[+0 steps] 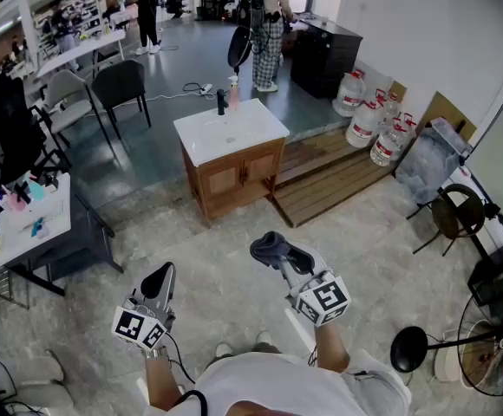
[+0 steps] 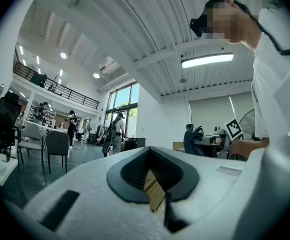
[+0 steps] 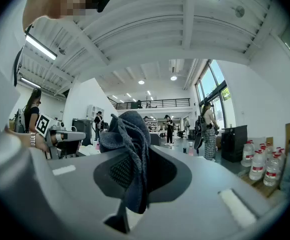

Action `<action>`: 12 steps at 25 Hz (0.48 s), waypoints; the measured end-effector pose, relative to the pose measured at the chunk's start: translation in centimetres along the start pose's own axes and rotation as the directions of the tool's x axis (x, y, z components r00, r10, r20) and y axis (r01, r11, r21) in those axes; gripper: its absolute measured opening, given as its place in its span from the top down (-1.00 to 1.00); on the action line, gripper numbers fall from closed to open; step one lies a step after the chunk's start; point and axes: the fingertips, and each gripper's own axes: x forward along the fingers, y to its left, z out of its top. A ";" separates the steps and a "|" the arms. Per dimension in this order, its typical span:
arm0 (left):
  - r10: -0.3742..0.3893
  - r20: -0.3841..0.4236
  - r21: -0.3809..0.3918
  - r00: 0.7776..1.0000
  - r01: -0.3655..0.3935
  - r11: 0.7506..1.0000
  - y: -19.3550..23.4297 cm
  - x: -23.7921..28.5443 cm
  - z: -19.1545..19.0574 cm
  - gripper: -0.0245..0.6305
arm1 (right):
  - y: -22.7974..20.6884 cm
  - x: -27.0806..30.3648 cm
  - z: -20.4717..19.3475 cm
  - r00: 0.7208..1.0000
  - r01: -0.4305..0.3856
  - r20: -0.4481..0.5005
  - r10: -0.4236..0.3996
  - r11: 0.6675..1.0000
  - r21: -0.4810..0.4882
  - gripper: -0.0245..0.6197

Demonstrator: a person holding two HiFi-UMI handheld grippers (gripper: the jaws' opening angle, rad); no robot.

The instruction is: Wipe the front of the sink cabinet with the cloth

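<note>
The sink cabinet [image 1: 237,177] has a wooden front with two doors and a white basin top [image 1: 230,130]. It stands a few steps ahead of me in the head view. My right gripper [image 1: 275,251] is raised at mid-air, shut on a dark blue-grey cloth [image 1: 267,247], far short of the cabinet. In the right gripper view the cloth [image 3: 130,151] bunches up out of the shut jaws of the right gripper [image 3: 129,184]. My left gripper [image 1: 159,279] is lower left, shut and holding nothing. The left gripper [image 2: 154,184] points upward in its own view.
A black faucet [image 1: 221,102] and a pink bottle [image 1: 233,94] stand on the basin. A wooden platform [image 1: 329,172] lies right of the cabinet, with water jugs [image 1: 373,120] behind it. A table [image 1: 35,219] is at left, a stool [image 1: 455,215] and a fan [image 1: 486,354] at right. People [image 1: 269,24] stand far back.
</note>
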 end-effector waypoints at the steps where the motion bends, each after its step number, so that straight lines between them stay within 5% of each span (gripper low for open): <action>1: 0.001 0.004 0.003 1.000 -0.001 1.000 0.0 0.1 0.1 0.93 | -0.1 0.2 0.1 1.000 -0.005 0.002 0.005 1.000 -0.005 0.75; 12: -0.003 0.014 0.017 1.000 0.003 1.000 -0.2 0.8 0.0 0.93 | -0.7 0.2 0.4 1.000 -0.001 0.014 0.001 1.000 -0.014 0.75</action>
